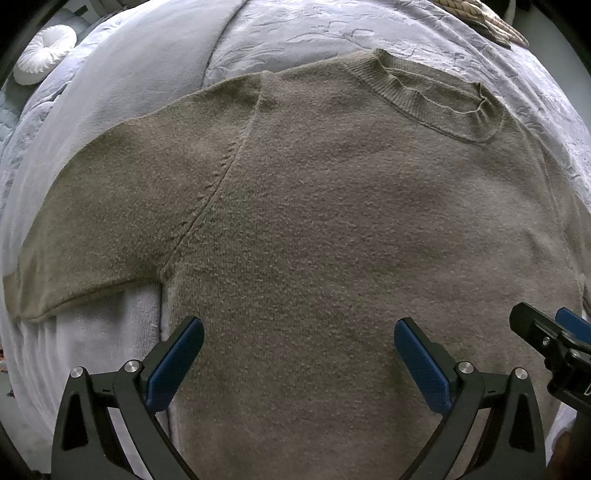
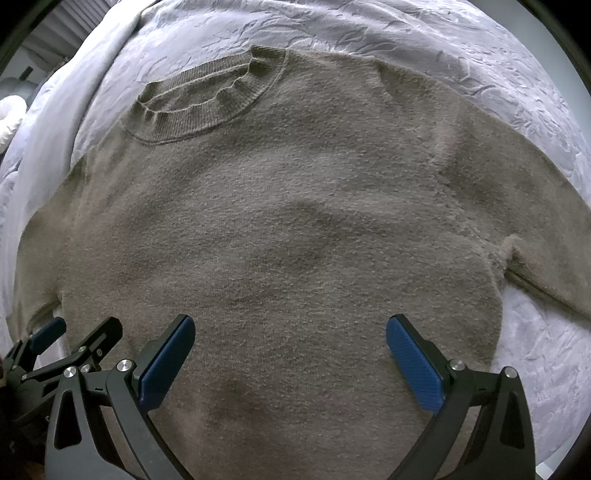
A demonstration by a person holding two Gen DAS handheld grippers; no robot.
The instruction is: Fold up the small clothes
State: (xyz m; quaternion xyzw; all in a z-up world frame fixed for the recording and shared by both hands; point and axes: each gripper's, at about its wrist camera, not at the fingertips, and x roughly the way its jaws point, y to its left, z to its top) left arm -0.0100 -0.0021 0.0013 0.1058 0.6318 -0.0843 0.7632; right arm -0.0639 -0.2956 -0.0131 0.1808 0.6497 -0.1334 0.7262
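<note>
Taupe knit is filling both of our views: a short-sleeved sweater [image 1: 332, 229] is lying spread flat, front up, on a bed covered with a pale lavender quilted bedspread [image 1: 332, 33]. Going from the left in the left wrist view, we are seeing a round white pleated cushion [image 1: 44, 53] sitting at the far left edge of the bed, then a smoother pale blanket [image 1: 147, 74] running under the sweater's sleeve [image 1: 110, 206], which is stretching out to the left with its hem near the picture's edge. Next, the ribbed neckline [image 1: 439, 96] is sitting at the far side of the garment, and a woven straw object [image 1: 480, 18] is peeking in at the top right, too cropped to name further.

We are holding the left claw [image 1: 299, 365] wide open above the sweater's lower body, its blue pads [image 1: 173, 365] well apart and gripping nothing. At the right edge of this view the right claw [image 1: 554, 332] is showing beside it.

In the right wrist view, the left claw [image 2: 70, 339] is appearing at the lower left, then the collar [image 2: 207, 99] at upper left, and the other sleeve [image 2: 535, 229] is reaching off to the right over the bedspread [image 2: 535, 350]. The right claw [image 2: 290, 362] is likewise gaping wide over the sweater [image 2: 295, 221], empty, whether touching the knit we cannot tell.
</note>
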